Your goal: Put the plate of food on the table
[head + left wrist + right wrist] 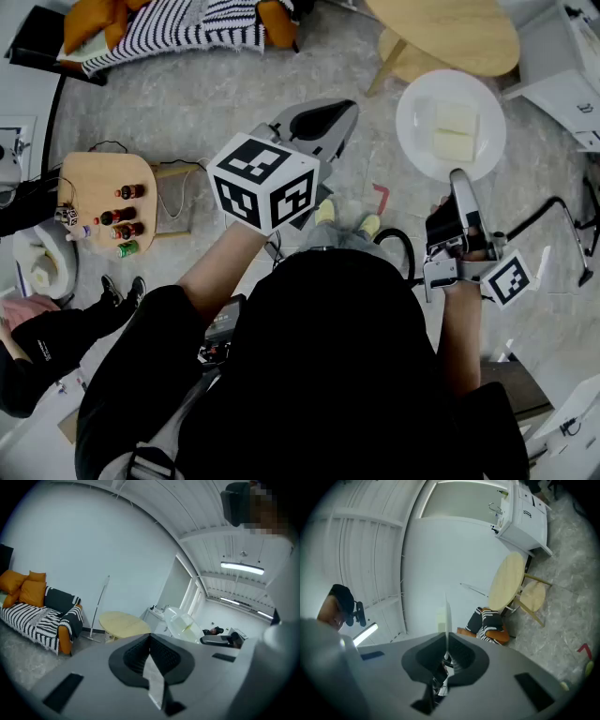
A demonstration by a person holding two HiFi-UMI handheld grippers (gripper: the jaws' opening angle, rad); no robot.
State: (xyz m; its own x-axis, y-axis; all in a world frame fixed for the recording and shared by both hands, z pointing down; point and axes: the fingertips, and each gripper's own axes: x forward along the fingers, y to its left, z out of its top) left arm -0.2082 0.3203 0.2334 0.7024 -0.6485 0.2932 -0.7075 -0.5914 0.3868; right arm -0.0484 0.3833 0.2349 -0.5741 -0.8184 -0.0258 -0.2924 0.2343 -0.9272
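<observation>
Plate [413, 105] rim clamped between jaws of right gripper [459, 178].

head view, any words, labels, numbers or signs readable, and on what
No readable text in any view.
Black-and-white square markers on the left cube and the right cube: patterns, not words.
Labels on the small bottles on the round wooden side table: too small to read.

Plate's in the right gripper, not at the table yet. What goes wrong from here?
1. The right gripper pinches the plate by one rim edge only, so it may sag or slip.
2. The two food blocks lie loose, and a tilt could slide them off.
3. The left gripper hangs free and gives no support underneath.
</observation>
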